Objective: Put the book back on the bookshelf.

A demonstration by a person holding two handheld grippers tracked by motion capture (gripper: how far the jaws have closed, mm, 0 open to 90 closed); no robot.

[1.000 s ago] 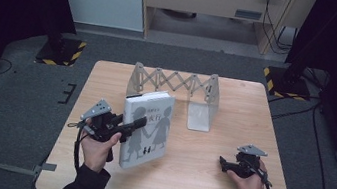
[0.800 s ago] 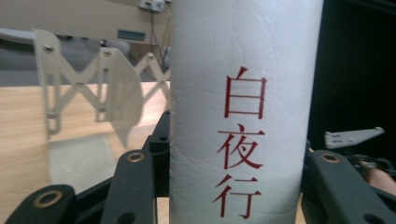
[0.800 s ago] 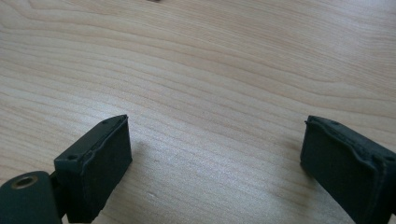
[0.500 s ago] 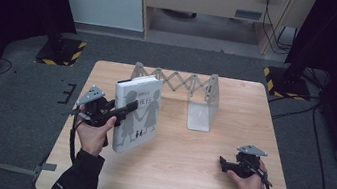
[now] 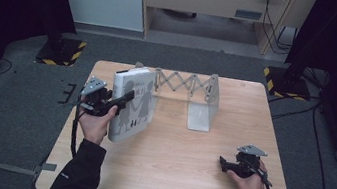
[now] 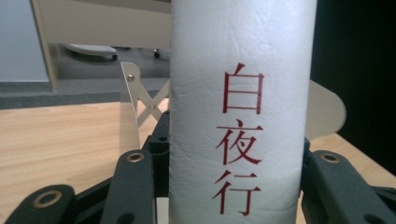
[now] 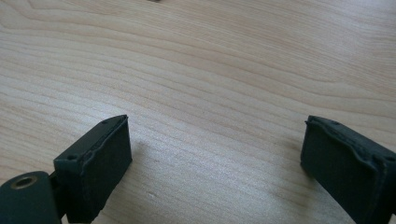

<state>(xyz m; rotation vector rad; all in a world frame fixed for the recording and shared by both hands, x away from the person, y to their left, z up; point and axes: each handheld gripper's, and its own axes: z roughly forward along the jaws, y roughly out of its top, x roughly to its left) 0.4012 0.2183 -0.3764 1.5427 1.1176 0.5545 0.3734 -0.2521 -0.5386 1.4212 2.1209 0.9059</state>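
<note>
The white book stood almost upright near the tabletop's back left, its long axis vertical, clamped across the spine by the left hand-held gripper. The expanding rack lay just beside it, behind and to its right, so the left hand was much the nearer. The right hand-held gripper rested open at the front right. Against a second earlier, the book had tipped up from leaning and shifted toward the rack.

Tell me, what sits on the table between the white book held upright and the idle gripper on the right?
Nothing: in the high view, bare wooden tabletop separates the white book from the right gripper.
</note>
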